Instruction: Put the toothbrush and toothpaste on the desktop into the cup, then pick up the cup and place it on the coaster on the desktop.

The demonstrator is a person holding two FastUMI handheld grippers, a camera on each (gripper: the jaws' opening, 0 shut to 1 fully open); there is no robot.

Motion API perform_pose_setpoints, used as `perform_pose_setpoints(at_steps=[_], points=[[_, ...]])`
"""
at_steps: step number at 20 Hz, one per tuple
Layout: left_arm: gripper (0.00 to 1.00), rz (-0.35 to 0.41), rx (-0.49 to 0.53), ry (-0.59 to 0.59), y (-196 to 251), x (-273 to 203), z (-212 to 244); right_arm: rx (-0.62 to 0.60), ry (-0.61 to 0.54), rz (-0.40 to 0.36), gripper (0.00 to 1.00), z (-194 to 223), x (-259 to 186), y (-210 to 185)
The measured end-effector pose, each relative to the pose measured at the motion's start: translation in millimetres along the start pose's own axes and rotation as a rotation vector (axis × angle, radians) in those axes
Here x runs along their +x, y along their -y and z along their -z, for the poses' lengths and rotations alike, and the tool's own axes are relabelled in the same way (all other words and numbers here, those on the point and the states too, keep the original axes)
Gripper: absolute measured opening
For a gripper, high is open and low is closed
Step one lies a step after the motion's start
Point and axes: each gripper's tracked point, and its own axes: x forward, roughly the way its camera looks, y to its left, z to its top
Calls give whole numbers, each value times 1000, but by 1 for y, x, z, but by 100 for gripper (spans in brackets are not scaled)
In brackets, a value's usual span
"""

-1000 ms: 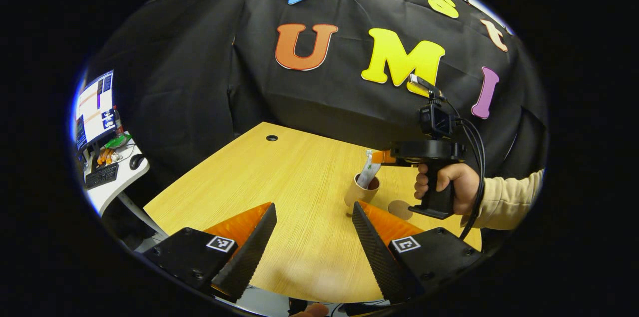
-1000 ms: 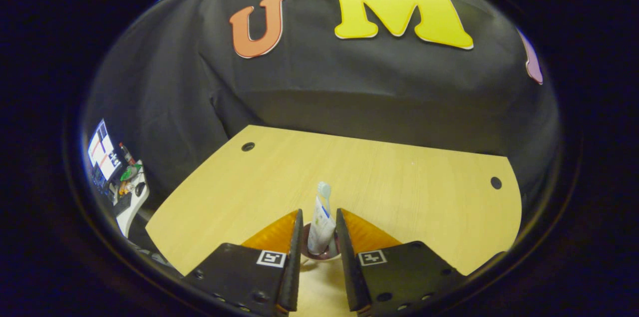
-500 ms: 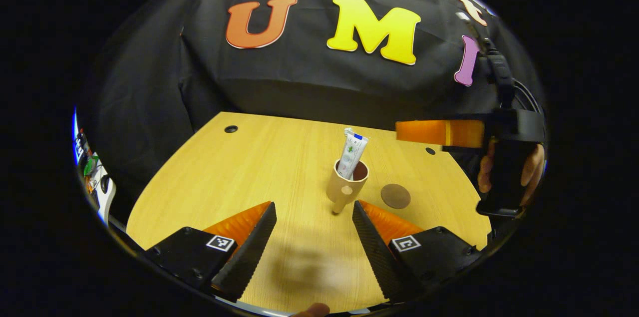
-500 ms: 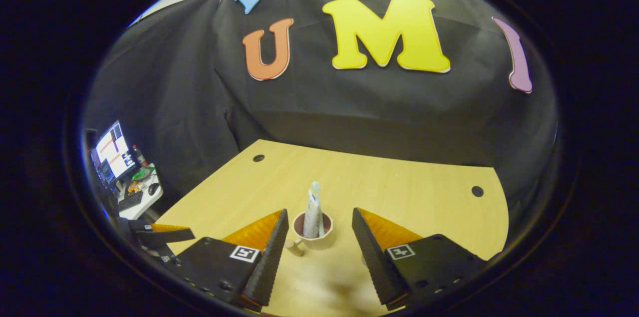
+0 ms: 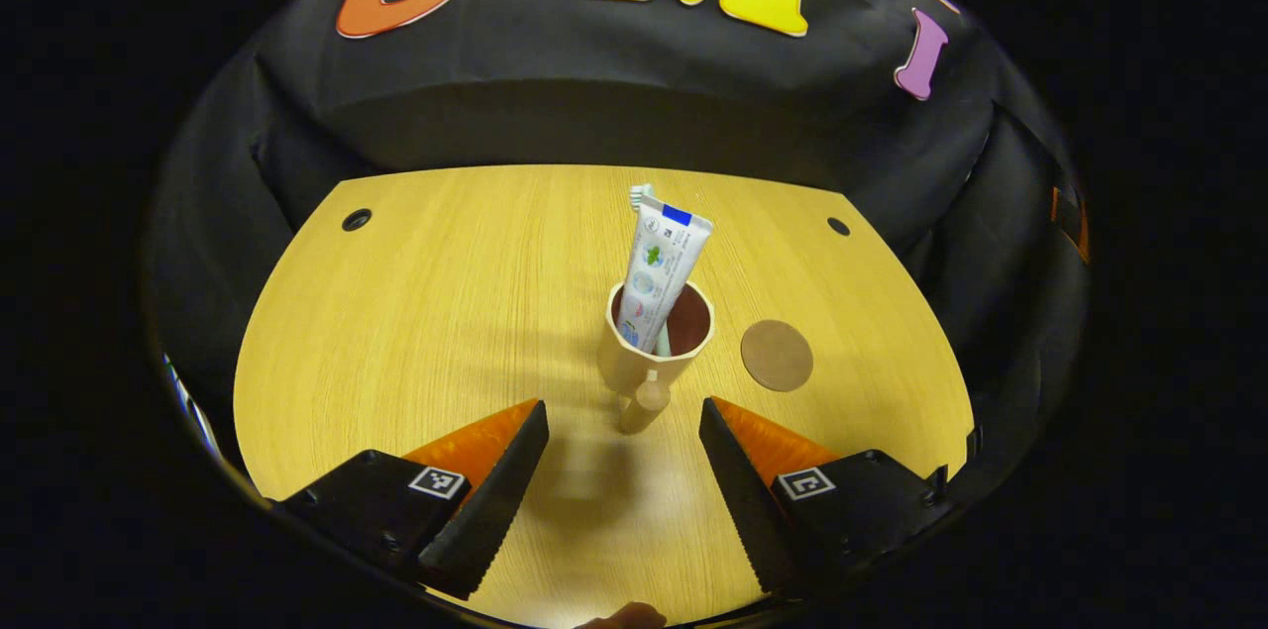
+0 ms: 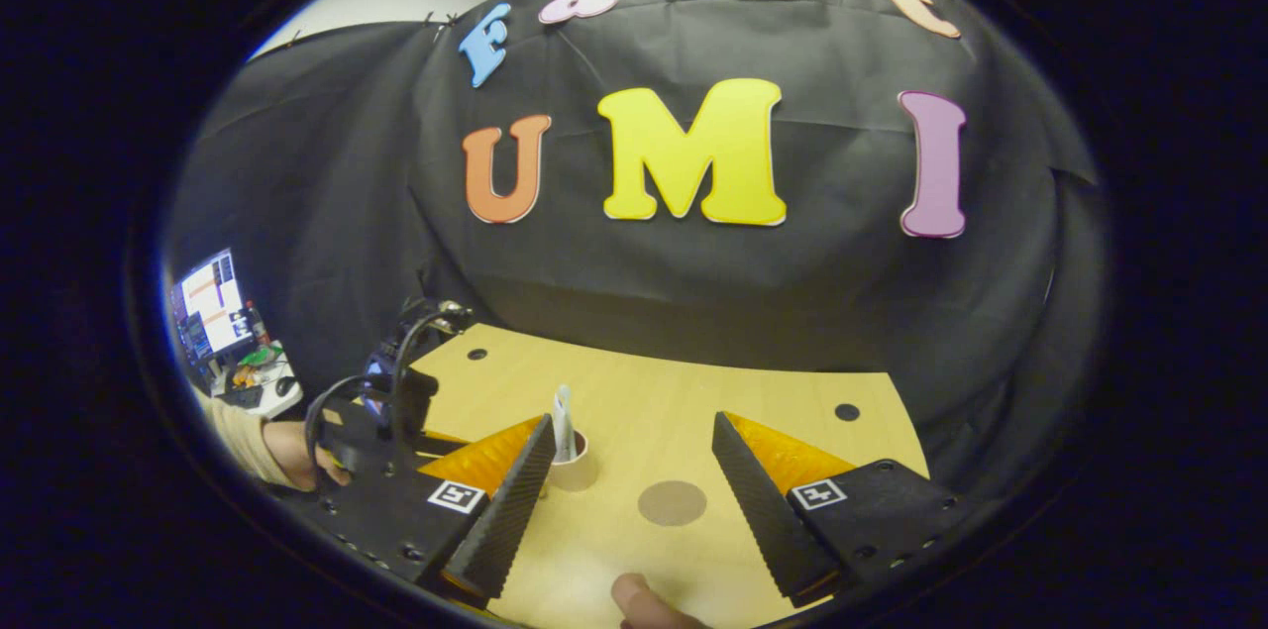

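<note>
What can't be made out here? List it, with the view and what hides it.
- Toothbrush: left gripper view, just the head peeks out behind the toothpaste.
- Cup: right gripper view, partly behind that claw's finger.
- Screen: right gripper view, too small to read.

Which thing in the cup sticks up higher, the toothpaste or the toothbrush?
The toothbrush; its pale head peeks just above the white toothpaste tube's top.

Beige cup (image 5: 644, 352) upright on desk, holding toothpaste (image 5: 659, 272), toothbrush (image 5: 642, 195); brown coaster (image 5: 777, 356) beside.
</note>
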Motion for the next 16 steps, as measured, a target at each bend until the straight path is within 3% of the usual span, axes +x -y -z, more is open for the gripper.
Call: perform_pose_setpoints(at_steps=[4, 8, 13, 16], points=[[100, 26, -2, -120, 7, 24, -1, 49, 13, 53, 95, -4, -44, 27], [100, -21, 51, -251, 2, 49, 0, 96, 18, 114, 95, 5, -81, 54], [87, -50, 62, -458, 1, 69, 20, 160, -30, 168, 93, 28, -105, 82], [81, -40, 63, -473, 9, 70, 14, 170, -29, 180, 95, 31, -112, 93]])
